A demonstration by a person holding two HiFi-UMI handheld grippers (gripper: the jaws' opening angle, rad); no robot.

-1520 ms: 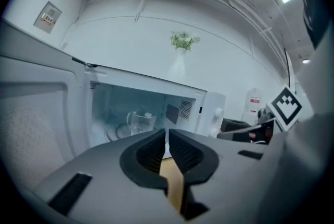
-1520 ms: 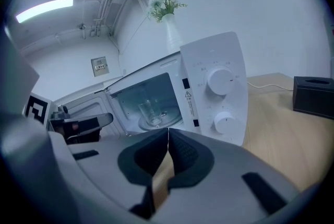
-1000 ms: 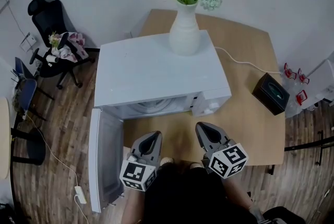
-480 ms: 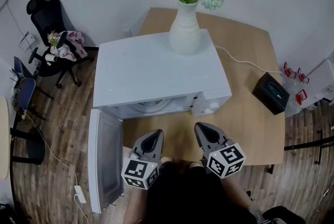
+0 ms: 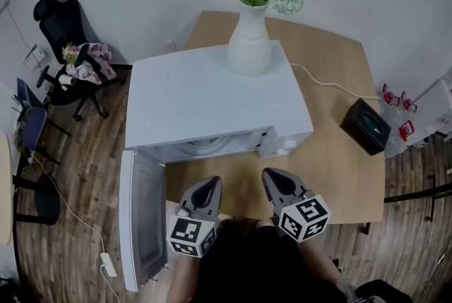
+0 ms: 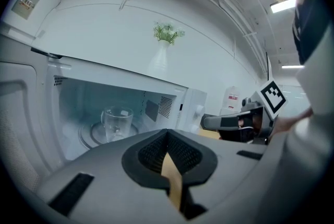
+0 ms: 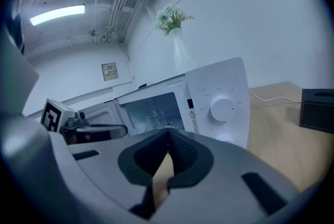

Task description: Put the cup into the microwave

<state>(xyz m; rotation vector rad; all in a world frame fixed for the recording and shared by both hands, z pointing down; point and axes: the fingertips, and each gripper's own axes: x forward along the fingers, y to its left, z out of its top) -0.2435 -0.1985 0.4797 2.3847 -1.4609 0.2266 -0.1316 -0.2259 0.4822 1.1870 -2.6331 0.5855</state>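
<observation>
Wooden tabletop (image 5: 339, 153) carries the microwave (image 5: 212, 97), its door (image 5: 141, 217) open and the cup (image 6: 117, 122) already standing inside, so left gripper (image 5: 205, 187) and right gripper (image 5: 272, 179) hover in front, fingers (image 6: 148, 154) clenched on nothing.

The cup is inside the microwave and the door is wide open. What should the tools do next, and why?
Probably swing the door shut with the left tool. The cup already stands inside the microwave. The left tool and the right tool are both shut and empty, and the open door hangs on the left tool's side.
</observation>
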